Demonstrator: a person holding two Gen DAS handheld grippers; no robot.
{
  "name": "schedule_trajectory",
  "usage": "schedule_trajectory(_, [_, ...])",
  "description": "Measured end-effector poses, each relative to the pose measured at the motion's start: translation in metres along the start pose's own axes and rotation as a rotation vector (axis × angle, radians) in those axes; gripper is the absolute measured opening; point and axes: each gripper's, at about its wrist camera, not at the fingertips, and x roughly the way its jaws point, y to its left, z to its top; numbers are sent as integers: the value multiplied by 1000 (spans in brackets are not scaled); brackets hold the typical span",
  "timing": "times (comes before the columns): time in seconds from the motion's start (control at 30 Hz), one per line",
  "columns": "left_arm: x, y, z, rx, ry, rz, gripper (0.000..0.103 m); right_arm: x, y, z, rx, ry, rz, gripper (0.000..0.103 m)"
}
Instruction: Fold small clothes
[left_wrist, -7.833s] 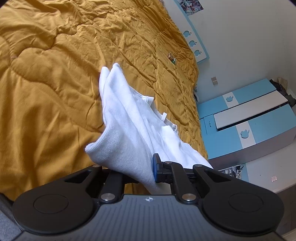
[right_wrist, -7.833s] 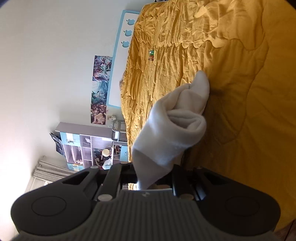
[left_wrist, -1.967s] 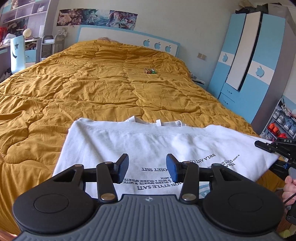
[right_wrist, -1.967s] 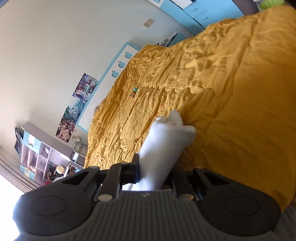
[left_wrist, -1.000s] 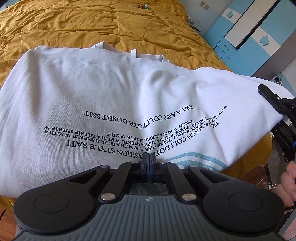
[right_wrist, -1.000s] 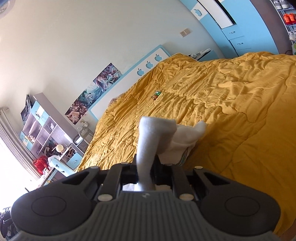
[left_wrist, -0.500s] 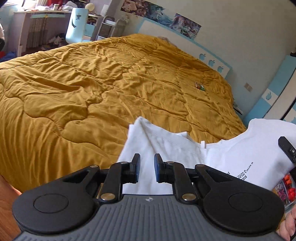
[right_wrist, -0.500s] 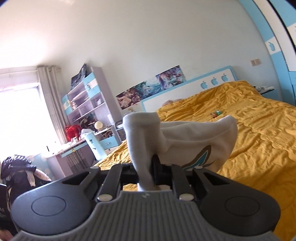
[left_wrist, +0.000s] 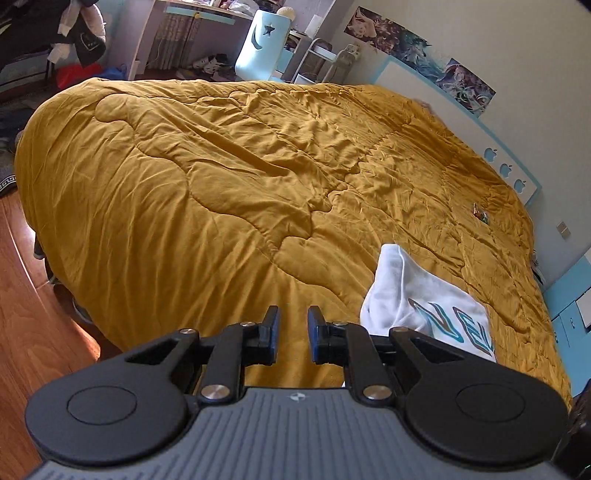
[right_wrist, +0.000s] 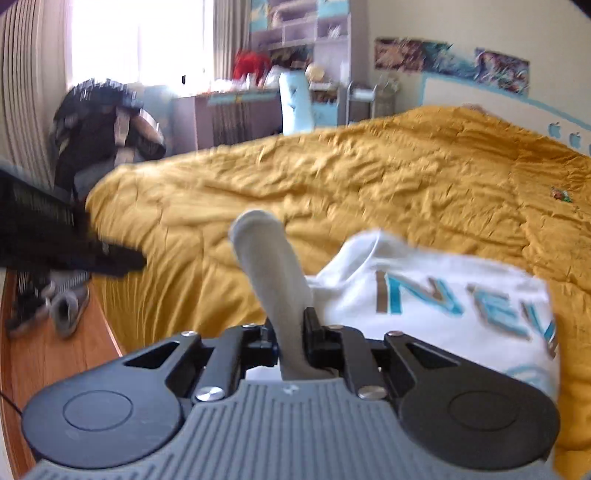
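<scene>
A white T-shirt with teal lettering lies folded over on the near right part of the yellow quilt. My left gripper is open and empty, over the quilt just left of the shirt. My right gripper is shut on a bunched edge of the T-shirt, and a fold of white cloth stands up between its fingers. The rest of the shirt spreads to the right with its print facing up. The left gripper shows as a dark blur at the left of the right wrist view.
The wooden floor lies left of the bed, with shoes on it. A desk and pale blue chair stand beyond the bed. A small colourful object lies far out on the quilt. Blue wardrobes are at right.
My left gripper has let go of the shirt, opened and swung left. My right gripper carried its edge across, so the shirt now lies folded with the teal print up.
</scene>
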Motion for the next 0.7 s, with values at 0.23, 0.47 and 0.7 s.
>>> schedule_trajectory(0.23, [10,5,-3,4,26,24,17,-26,-11,2,49,-57,366,57])
schedule_trajectory(0.47, [12,-11,-5,47,-17,-118,34,-76,-33,3,49,-189,222,62])
schedule_trajectory(0.7, [35,-54,-4,161,5,-109,40,-119,-64,-34,-74,-135,45,82])
